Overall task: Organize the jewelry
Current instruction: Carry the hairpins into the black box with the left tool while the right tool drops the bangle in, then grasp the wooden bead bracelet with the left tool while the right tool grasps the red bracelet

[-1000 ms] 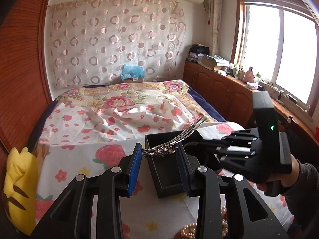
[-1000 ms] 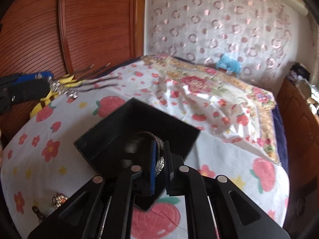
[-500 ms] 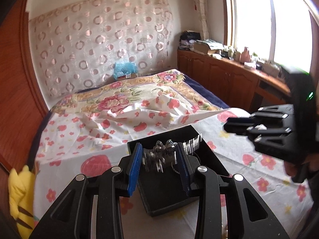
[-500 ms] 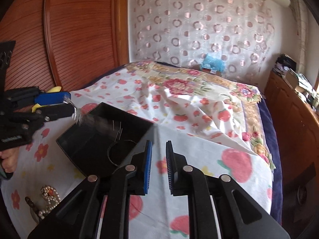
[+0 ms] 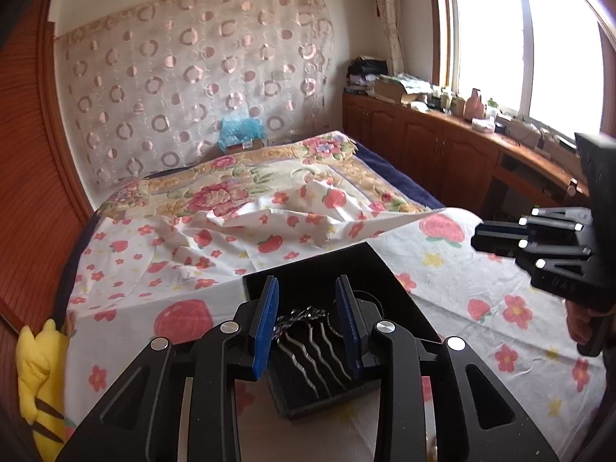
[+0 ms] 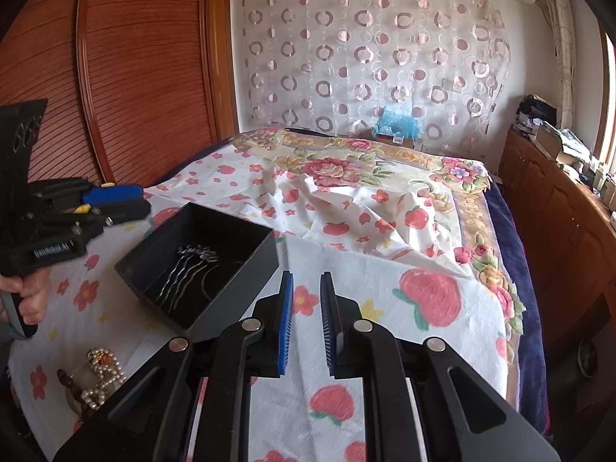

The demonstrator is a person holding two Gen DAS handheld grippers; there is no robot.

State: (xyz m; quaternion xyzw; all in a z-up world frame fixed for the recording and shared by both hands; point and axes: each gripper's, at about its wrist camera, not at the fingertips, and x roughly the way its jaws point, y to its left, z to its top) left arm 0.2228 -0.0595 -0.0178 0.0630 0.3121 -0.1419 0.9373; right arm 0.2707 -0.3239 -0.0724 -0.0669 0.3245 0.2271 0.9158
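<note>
Right wrist view shows the pearl jewelry [image 6: 101, 379] at lower left, nearer my empty, narrowly parted right claw [image 6: 307, 323] than my empty, half-open left claw [image 6: 119, 202] over the black box [image 6: 215, 288].

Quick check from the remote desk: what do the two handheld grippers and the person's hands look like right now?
Both are black plastic, pistol-grip tools with silver pivot screws. The left gripper and right gripper carry blue ribbed pads. White lettering marks the left one's body. A grey sleeve cuff shows at the left hand. No cables visible.
</note>
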